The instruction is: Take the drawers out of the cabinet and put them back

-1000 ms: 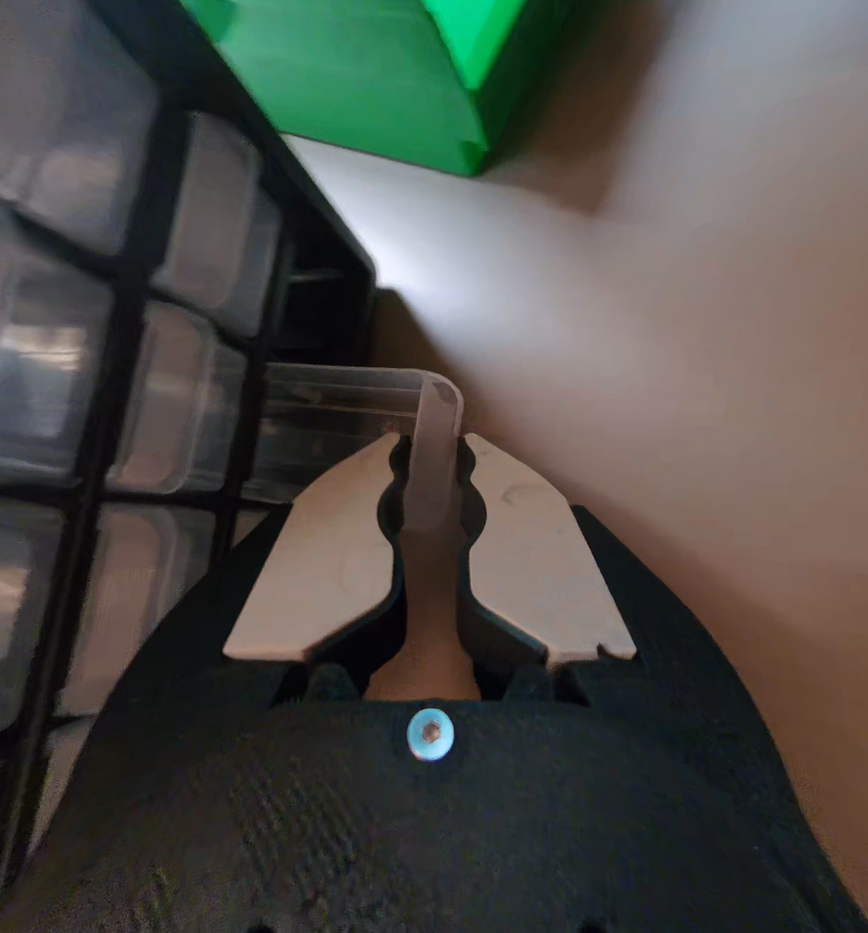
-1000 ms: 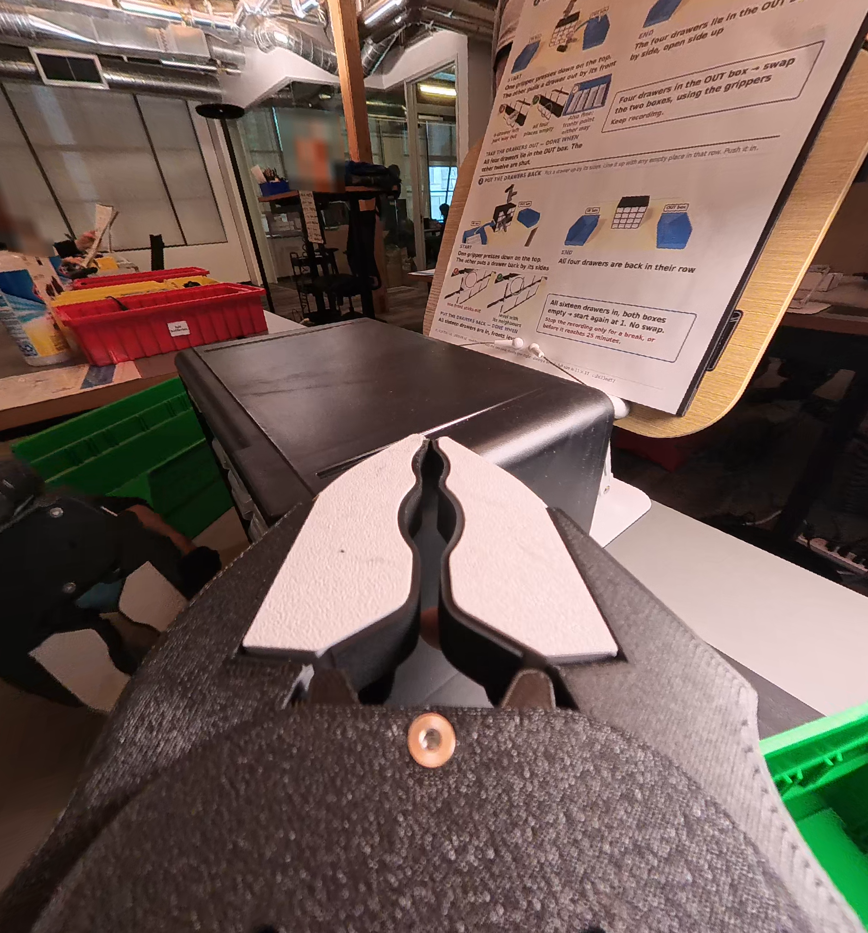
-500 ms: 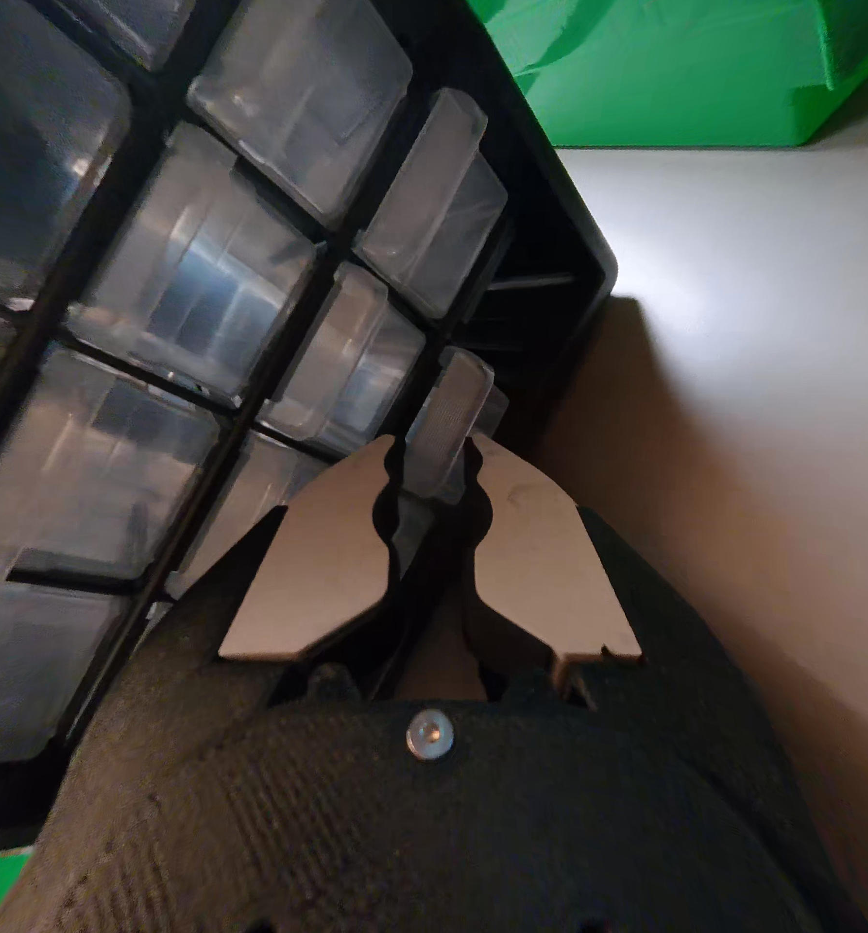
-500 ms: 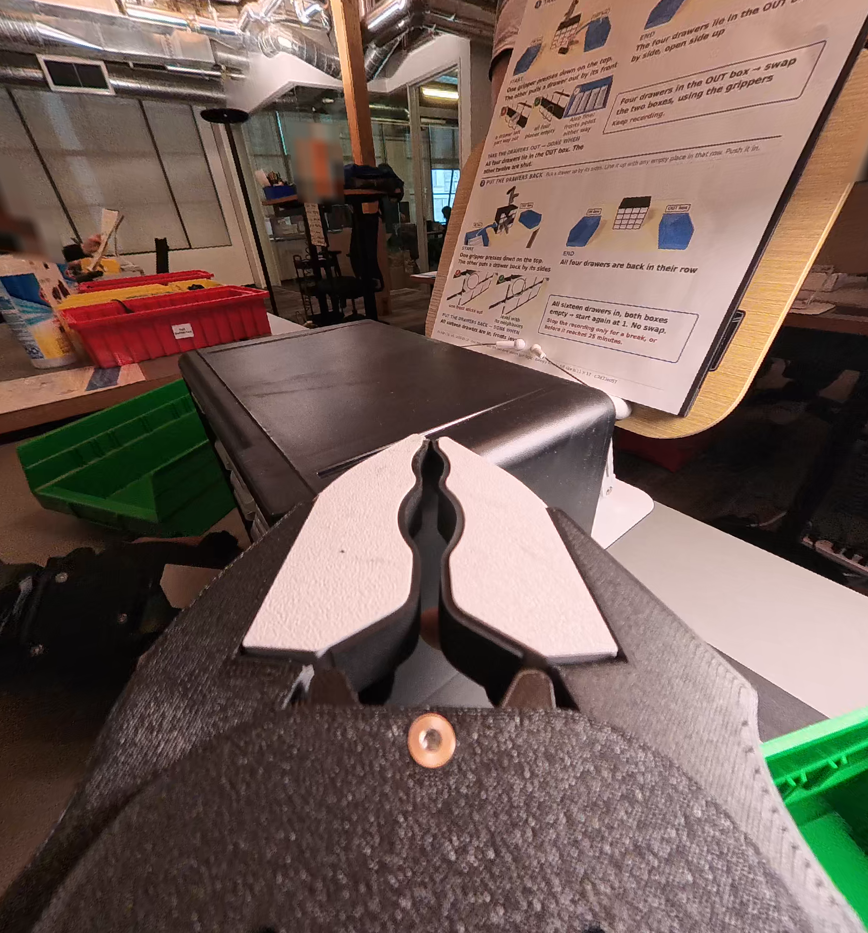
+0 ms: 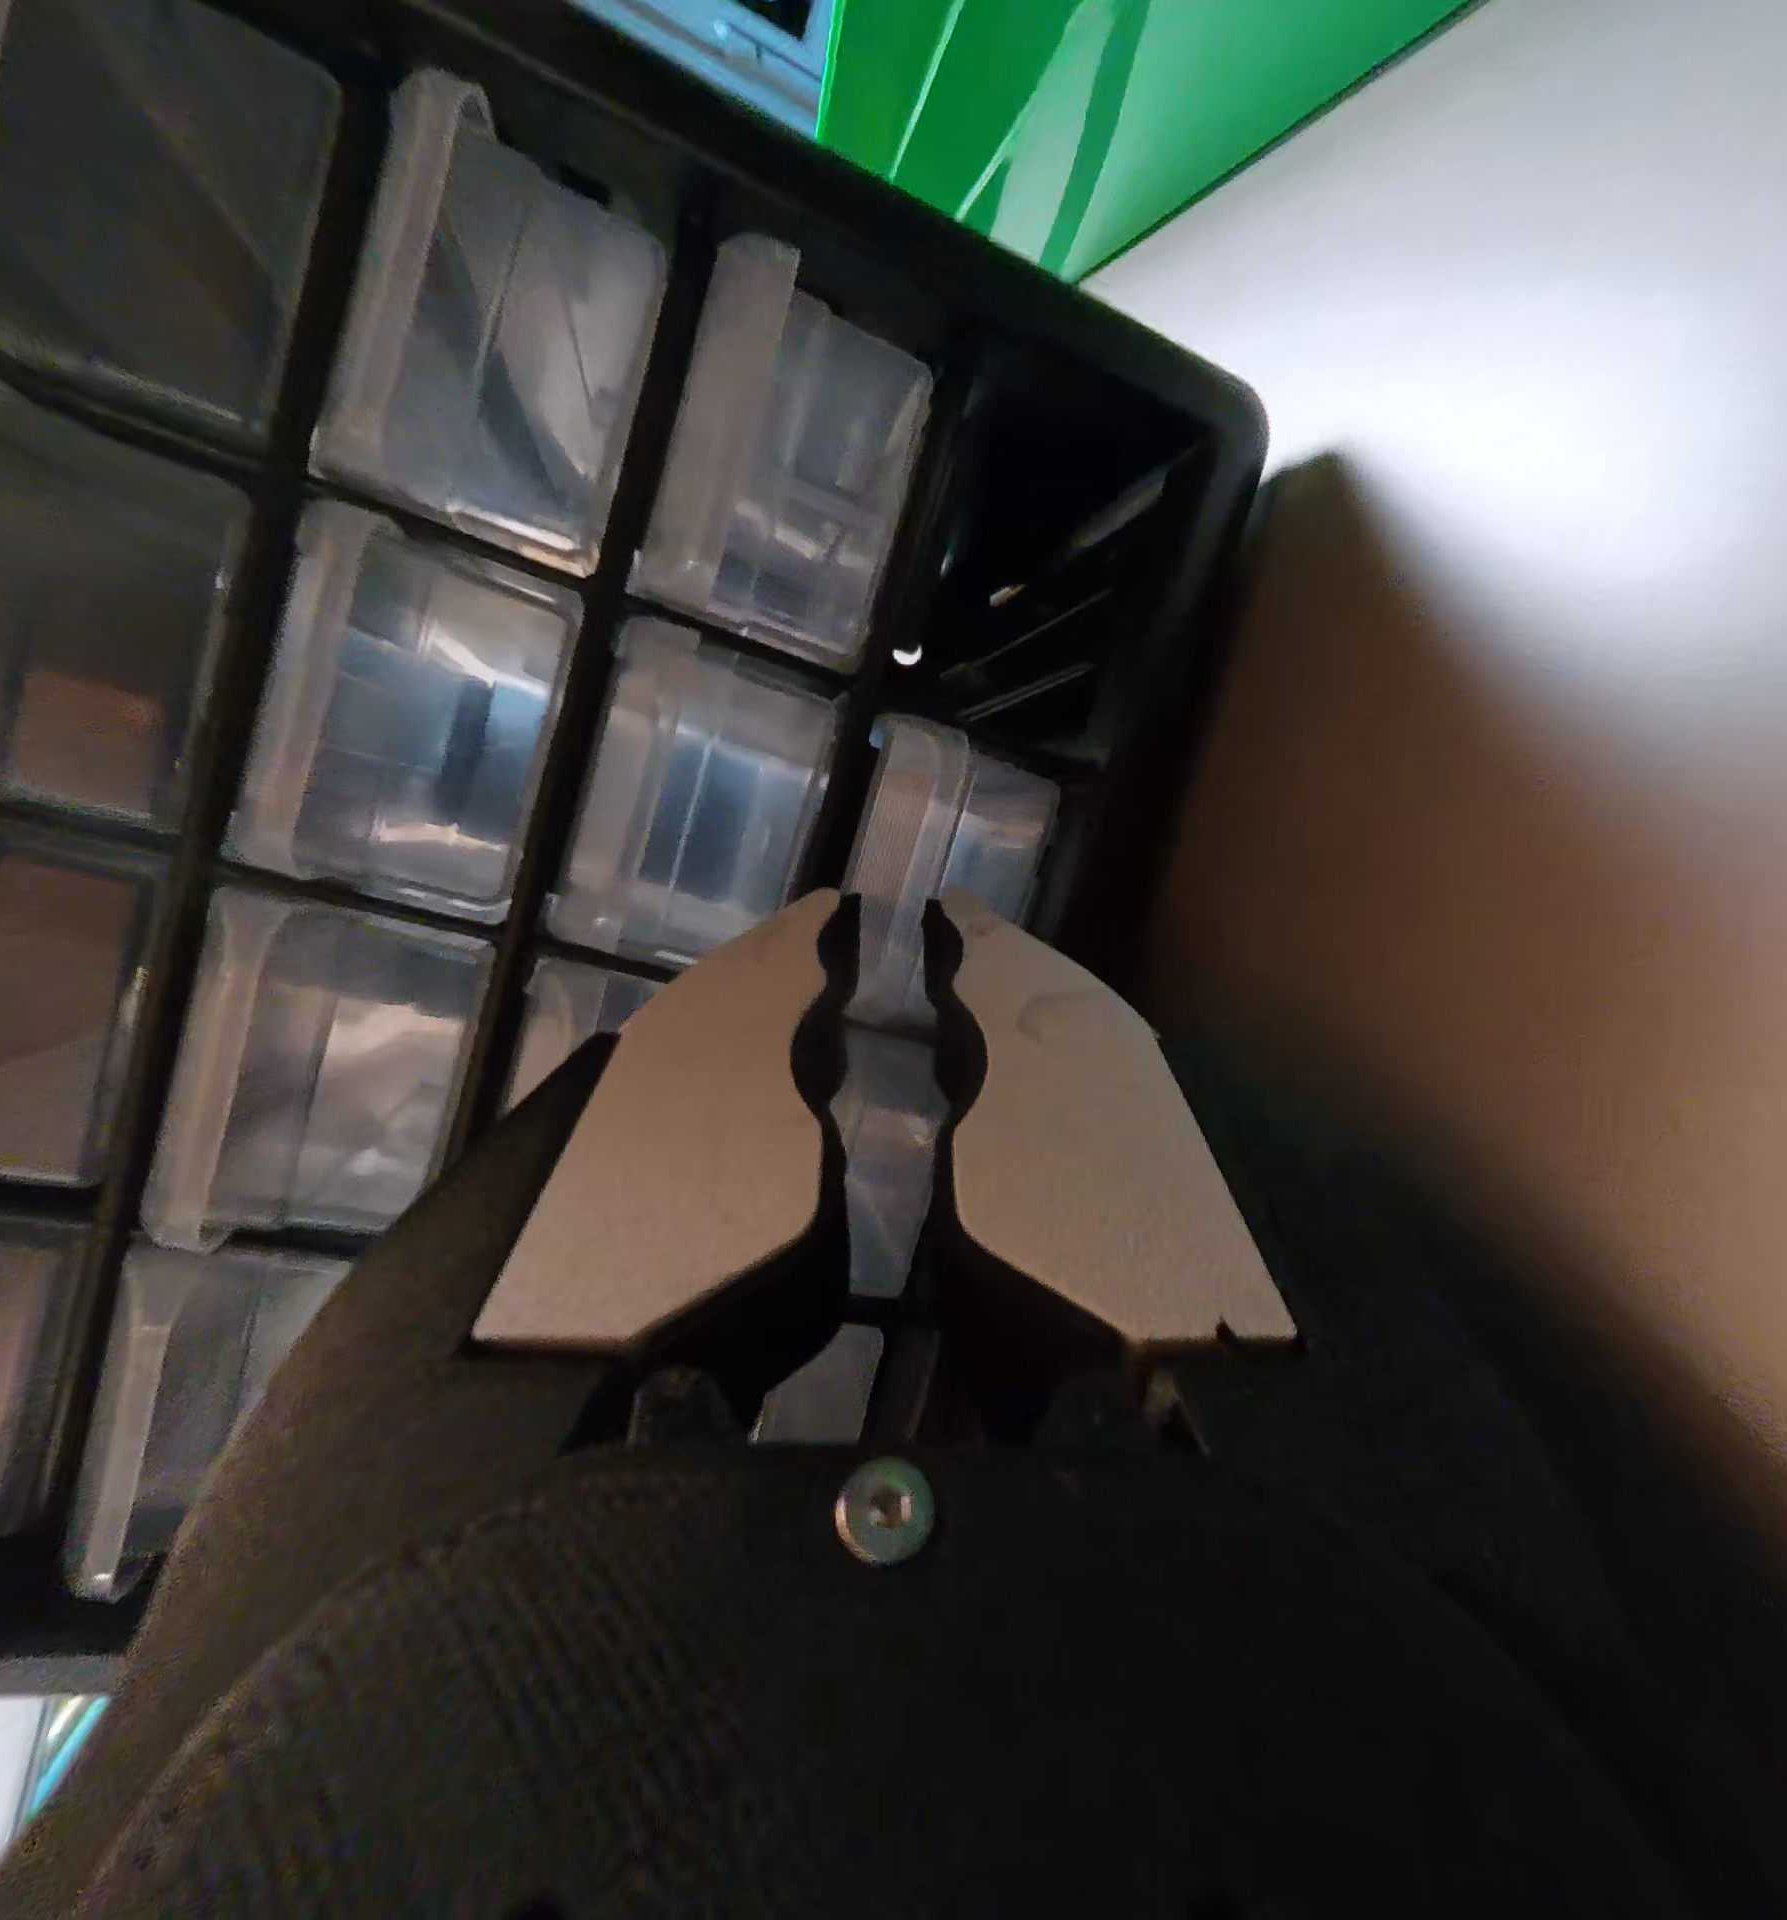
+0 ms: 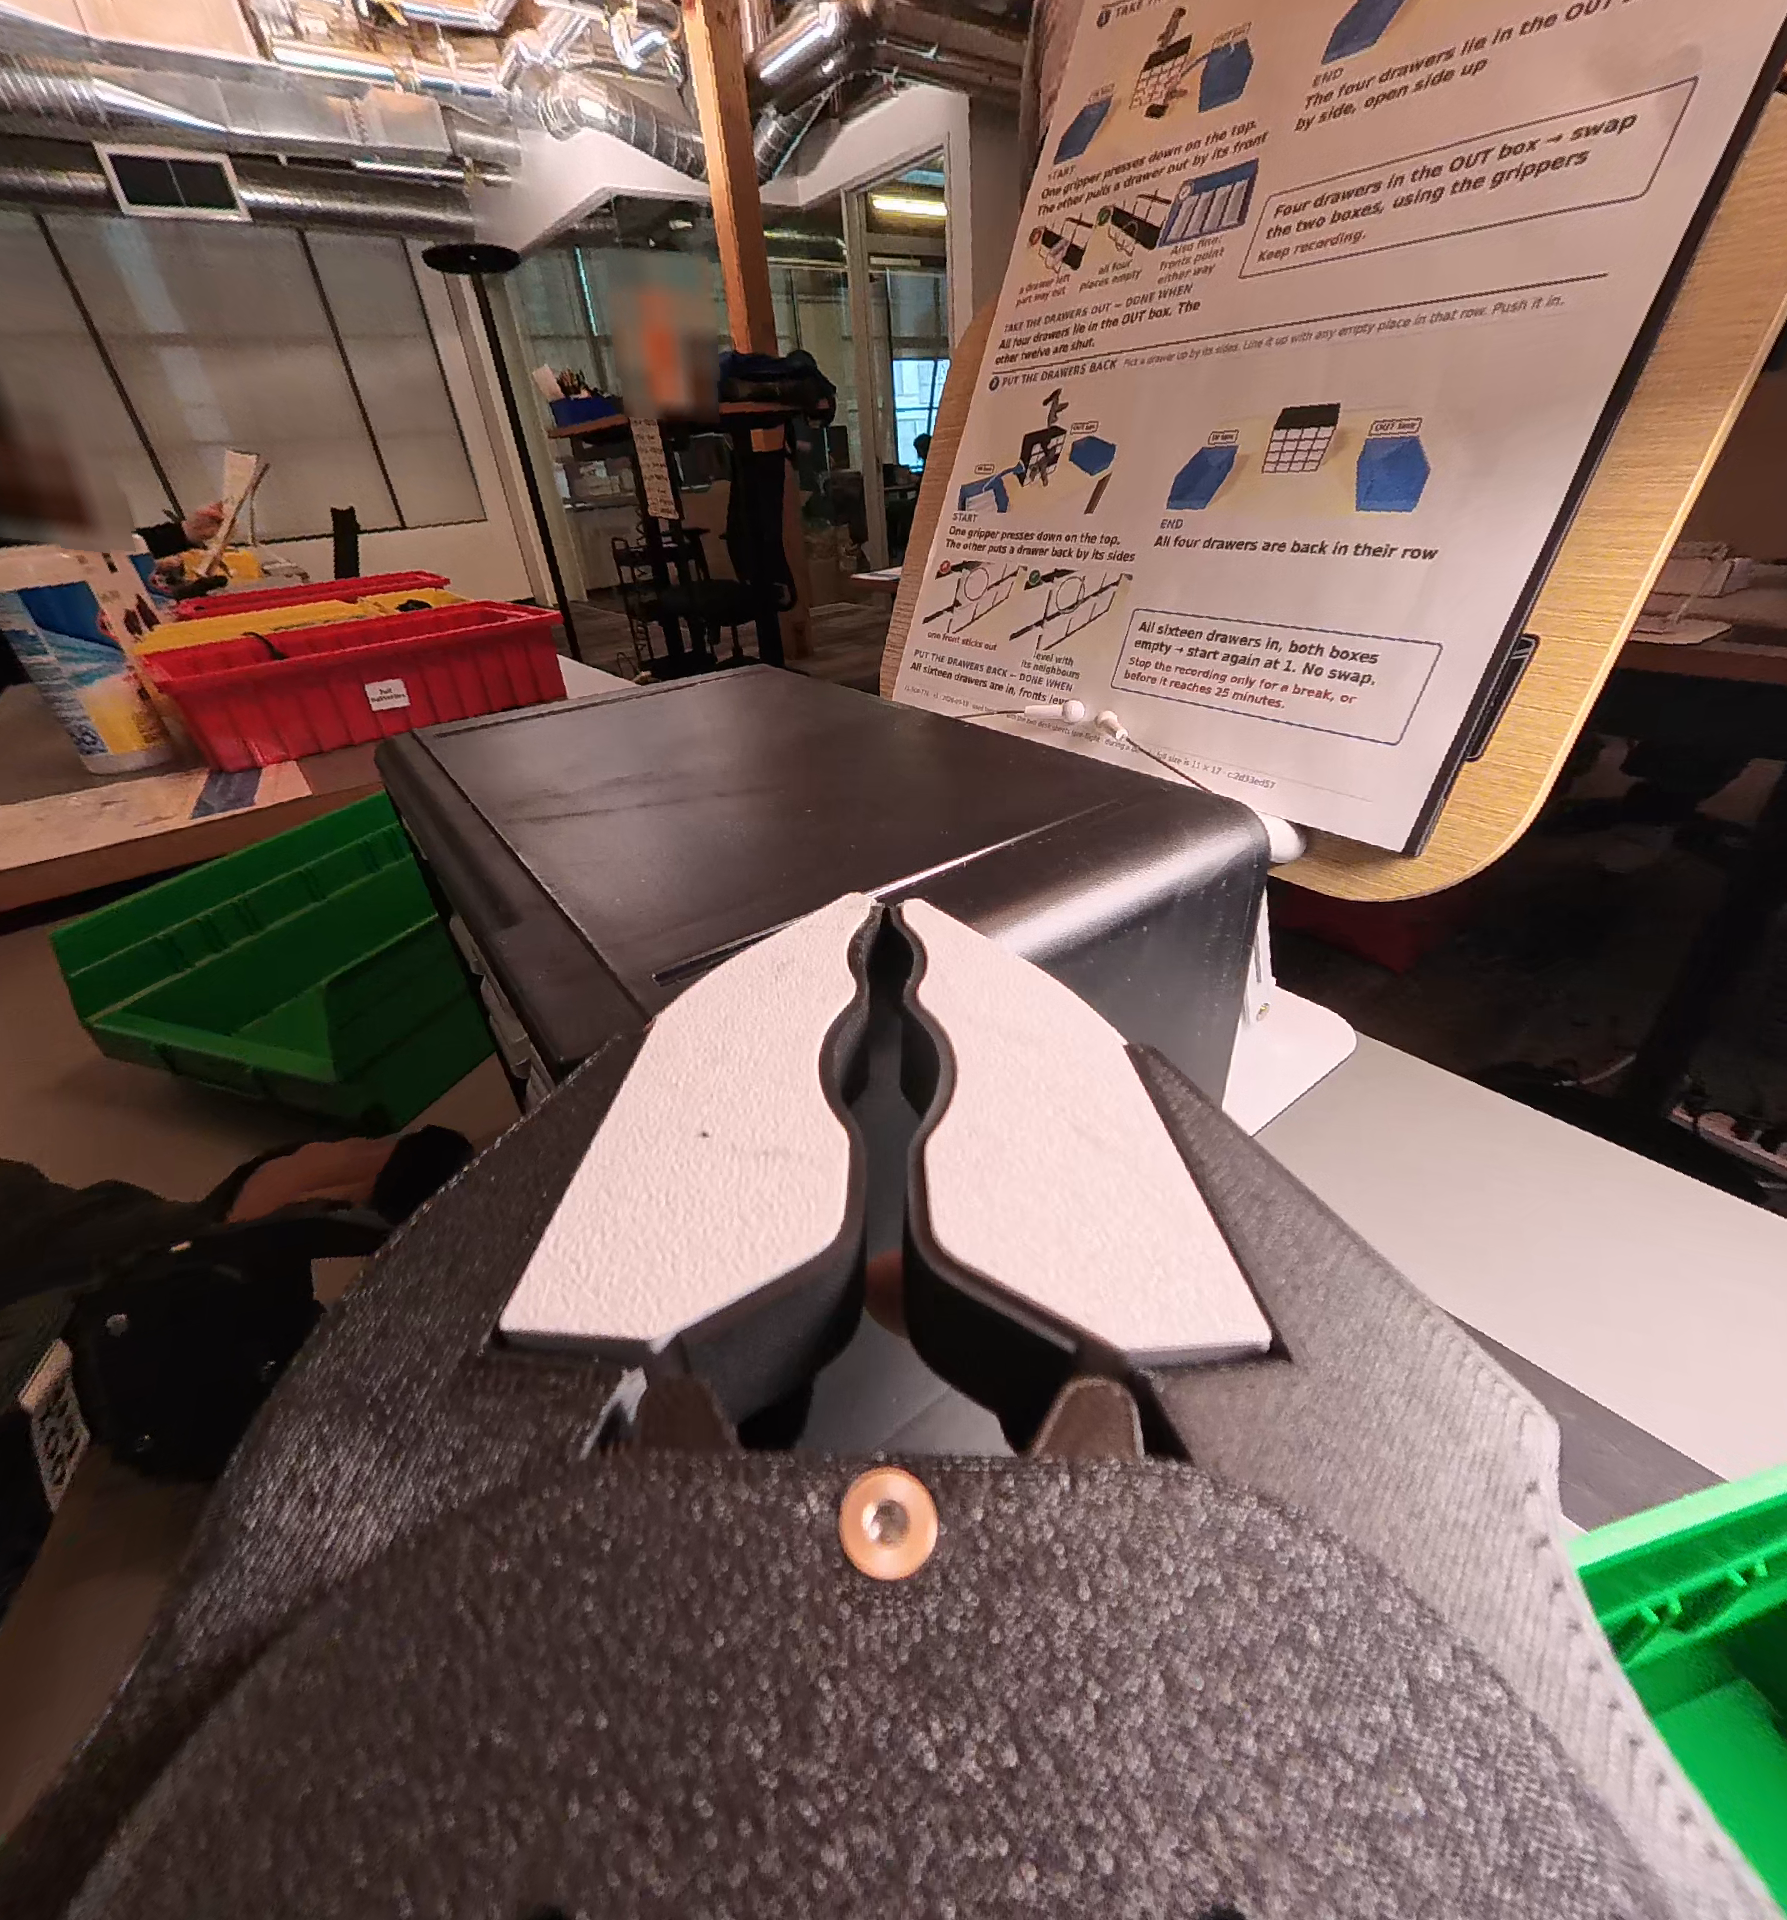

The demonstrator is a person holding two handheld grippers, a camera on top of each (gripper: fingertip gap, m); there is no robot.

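We see the black cabinet (image 5: 1227, 582) with clear plastic drawers (image 5: 432, 717) seated in its grid. One clear drawer (image 5: 956, 831) sits in the right column, below an empty slot (image 5: 1055, 561).

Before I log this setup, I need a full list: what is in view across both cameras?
cabinet: one, black, on the table, under the right gripper.
clear drawers: many in view, transparent, in the cabinet's grid; total cannot be counted.
gripped drawer: one, clear, in the cabinet's right column.
empty slot: one, dark, just above the gripped drawer.
green bins: two, one each side of the cabinet.
red trays: at least two, far table.
instruction board: one, white sheet on a wooden panel, behind the cabinet.
table: one, pale.
left gripper: shut on the drawer's handle.
right gripper: shut, empty, over the cabinet top.
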